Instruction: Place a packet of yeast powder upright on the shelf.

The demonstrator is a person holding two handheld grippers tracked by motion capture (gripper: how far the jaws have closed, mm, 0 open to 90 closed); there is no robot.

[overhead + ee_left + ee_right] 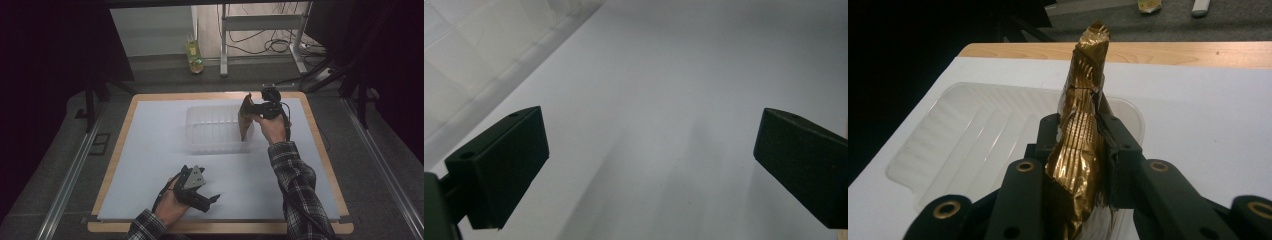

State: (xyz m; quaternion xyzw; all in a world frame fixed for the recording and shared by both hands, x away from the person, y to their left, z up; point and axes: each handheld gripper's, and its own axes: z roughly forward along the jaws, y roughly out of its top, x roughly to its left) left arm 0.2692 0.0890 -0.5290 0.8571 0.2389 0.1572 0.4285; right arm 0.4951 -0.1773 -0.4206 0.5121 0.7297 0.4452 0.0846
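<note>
Gold foil packet point(1079, 150), crinkled and flat, is clamped between the closed jaws of the right gripper point(259, 108), standing on edge with its long axis running up and away from the jaws; seen from above, the packet point(245, 118) hangs over the right end of a clear plastic tray point(212, 131), apparently just above or inside that end, though contact with the tray floor cannot be told; nearest the person, well short of the tray on its near side, the left gripper point(210, 200) rests low over the white table sheet point(150, 165), its jaws spread wide with nothing between them; in the left gripper view the two black pads point(504, 165) stand far apart over bare sheet; the tray point(968, 135) is ribbed and looks empty; beyond the tray's far side lie the wooden table edge point(200, 96) and, on the floor, a yellowish bottle point(193, 55); the right hand is plainly the nearer one, and the packet likely goes down into the tray.
</note>
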